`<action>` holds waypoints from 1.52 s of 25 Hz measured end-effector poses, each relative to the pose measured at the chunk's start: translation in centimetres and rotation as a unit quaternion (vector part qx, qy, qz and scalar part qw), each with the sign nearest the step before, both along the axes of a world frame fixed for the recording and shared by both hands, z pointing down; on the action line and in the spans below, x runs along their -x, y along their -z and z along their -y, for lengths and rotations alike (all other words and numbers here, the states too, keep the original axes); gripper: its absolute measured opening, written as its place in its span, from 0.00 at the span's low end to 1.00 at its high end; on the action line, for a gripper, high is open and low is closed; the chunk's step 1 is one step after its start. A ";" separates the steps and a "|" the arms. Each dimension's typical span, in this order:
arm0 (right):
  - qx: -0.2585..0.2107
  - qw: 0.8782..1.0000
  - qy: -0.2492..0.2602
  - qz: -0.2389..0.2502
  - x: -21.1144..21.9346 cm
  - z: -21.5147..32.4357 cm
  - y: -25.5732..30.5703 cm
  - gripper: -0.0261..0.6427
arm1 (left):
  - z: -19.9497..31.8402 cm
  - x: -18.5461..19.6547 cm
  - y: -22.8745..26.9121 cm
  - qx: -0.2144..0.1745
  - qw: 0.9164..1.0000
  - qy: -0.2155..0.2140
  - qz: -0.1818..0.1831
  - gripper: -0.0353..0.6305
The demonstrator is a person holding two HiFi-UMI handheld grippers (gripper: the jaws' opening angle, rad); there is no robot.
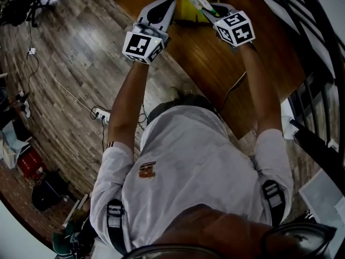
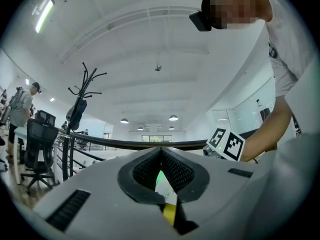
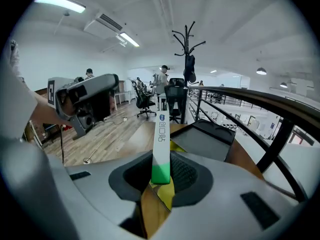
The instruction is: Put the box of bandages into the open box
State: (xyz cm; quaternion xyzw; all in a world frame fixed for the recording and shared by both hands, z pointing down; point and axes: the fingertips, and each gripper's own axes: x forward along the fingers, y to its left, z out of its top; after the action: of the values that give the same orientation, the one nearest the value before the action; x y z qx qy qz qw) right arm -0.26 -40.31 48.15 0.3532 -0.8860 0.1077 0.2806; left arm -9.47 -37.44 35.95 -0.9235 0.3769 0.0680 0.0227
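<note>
Right tool (image 3: pixel 160 180) — tight on bandage box (image 3: pixel 161 146)

Both arms outstretched, left gripper (image 1: pixel 168 4) and right gripper (image 1: pixel 211 9) fingers closed.

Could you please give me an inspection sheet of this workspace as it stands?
Surface: wooden table over a plank floor.
Job's things: box of bandages held over the table; open box beyond it.
Clutter: yellow item by the open box, unidentified.
Grippers: right claw shut on the box's green end; left claw hold unclear, white-green sliver in its slit.
Cables: cable on the table; power strip on the floor.
Surroundings: coat stand, railing, people far off.
</note>
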 end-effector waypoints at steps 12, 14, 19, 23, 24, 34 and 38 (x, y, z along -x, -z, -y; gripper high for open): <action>0.061 0.994 0.009 -0.092 -0.1 2.4 -6.6 0.19 | 1.1 -0.4 -0.8 0.007 1.000 -0.012 -0.007 0.08; 0.071 0.992 0.013 -0.105 0.2 2.8 -7.2 0.19 | 1.4 0.0 -0.8 0.008 1.000 -0.012 -0.009 0.08; 0.086 0.988 0.018 -0.123 0.4 3.0 -8.2 0.19 | 1.4 0.5 -0.7 0.009 1.000 -0.014 -0.009 0.08; 0.099 0.986 0.021 -0.135 0.2 3.4 -9.2 0.19 | 1.8 0.5 -0.9 0.012 1.000 -0.016 -0.010 0.08; 0.102 0.985 0.021 -0.137 0.1 3.5 -9.5 0.19 | 1.9 0.5 -1.0 0.015 1.000 -0.015 -0.010 0.08; 0.110 0.983 0.024 -0.143 0.1 4.2 -10.6 0.19 | 2.7 0.3 -1.7 0.021 1.000 -0.017 -0.009 0.08; 0.109 0.984 0.021 -0.142 -0.2 4.3 -10.8 0.19 | 2.8 0.2 -2.1 0.025 1.000 -0.016 -0.007 0.08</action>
State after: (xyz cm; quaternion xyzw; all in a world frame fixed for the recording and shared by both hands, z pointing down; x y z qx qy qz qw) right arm -0.04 -44.59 58.93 0.3135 -0.8275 0.1463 0.4423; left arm -9.66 -40.26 38.00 -0.9291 0.3640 0.0655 -0.0042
